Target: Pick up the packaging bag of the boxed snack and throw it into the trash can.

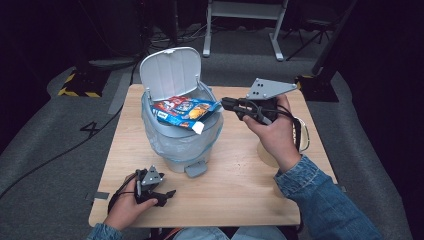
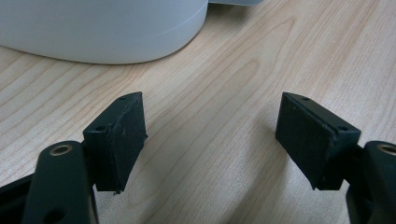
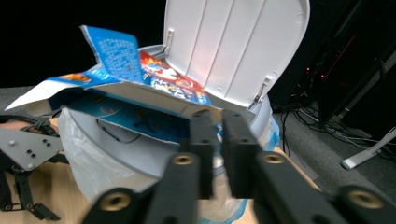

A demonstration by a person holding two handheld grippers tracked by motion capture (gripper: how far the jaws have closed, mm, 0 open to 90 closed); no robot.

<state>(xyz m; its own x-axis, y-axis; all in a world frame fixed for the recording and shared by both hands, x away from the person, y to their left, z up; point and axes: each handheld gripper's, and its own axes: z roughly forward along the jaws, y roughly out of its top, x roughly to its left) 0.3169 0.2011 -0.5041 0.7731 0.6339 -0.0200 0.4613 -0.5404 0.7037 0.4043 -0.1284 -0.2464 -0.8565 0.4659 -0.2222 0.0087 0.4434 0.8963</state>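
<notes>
— Two grippers? Left gripper point(image 1: 159, 196) first.
— Low on the bench point(image 1: 240, 190), fingers point(image 2: 119, 140) wide apart over bare wood, just beside the bin's point(image 1: 182, 145) base.
— And further right?
— Flattened blue box point(image 1: 185, 111) across the bin's open mouth, lid point(image 1: 170, 72) upright behind. Right gripper point(image 1: 226, 104) at its right edge, fingers point(image 3: 205, 140) nearly together, seemingly pinching the cardboard; contact hard to confirm.
— Anything hidden?
— Round object behind the right hand point(image 1: 272, 135), mostly covered.
— Surroundings?
— Grey carpet point(image 1: 50, 140), dark room.

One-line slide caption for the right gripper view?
Right gripper pinches the flattened blue carton lying across the open-lidded bin.
</notes>
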